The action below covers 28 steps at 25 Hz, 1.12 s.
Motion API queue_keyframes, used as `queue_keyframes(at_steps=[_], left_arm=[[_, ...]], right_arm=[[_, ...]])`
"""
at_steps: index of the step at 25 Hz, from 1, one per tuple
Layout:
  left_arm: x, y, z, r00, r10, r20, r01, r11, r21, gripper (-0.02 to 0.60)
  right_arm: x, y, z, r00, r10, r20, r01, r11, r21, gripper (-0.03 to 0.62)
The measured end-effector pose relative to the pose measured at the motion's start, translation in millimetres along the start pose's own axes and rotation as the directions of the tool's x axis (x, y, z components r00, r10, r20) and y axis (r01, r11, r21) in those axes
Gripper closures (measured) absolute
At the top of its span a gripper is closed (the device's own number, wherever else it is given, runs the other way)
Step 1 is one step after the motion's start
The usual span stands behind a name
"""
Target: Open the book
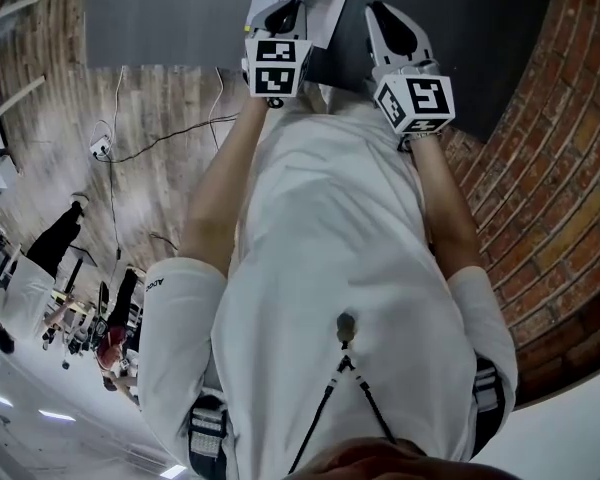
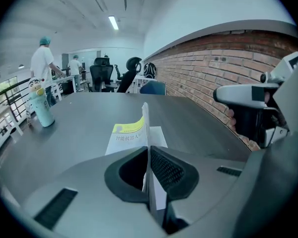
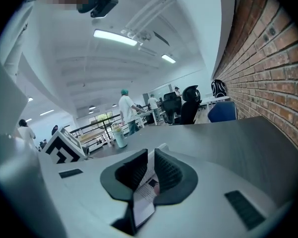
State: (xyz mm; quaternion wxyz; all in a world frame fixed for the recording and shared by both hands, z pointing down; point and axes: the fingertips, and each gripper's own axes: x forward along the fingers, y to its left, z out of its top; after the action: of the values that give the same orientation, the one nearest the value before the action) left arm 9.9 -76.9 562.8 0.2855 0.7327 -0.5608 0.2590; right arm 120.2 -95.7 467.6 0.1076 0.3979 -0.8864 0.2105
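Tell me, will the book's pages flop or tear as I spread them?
Probably floppy: the page in the right tongs curls. Likely light: the left tongs hold the book by its thin cover. Tearing seems possible; spread gently.

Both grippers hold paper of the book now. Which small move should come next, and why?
Probably swing the left gripper outward to lay the white and yellow book cover flat. Its jaws are shut on that cover, which stands on edge above the grey table, while the right gripper pinches a printed white page.
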Motion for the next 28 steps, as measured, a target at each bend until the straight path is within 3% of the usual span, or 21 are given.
queue_keyframes(at_steps=[9,28], left_arm=[[-16,46,13,0.999,-0.019,0.031,0.019,1.0,-0.005,0.548],[-38,130,14,0.999,-0.046,0.028,0.046,0.999,0.003,0.546]], right_arm=[[39,21,-30,0.996,0.002,-0.091,-0.004,1.0,-0.02,0.464],[99,51,-99,0.966,-0.08,-0.245,0.075,0.997,-0.031,0.45]])
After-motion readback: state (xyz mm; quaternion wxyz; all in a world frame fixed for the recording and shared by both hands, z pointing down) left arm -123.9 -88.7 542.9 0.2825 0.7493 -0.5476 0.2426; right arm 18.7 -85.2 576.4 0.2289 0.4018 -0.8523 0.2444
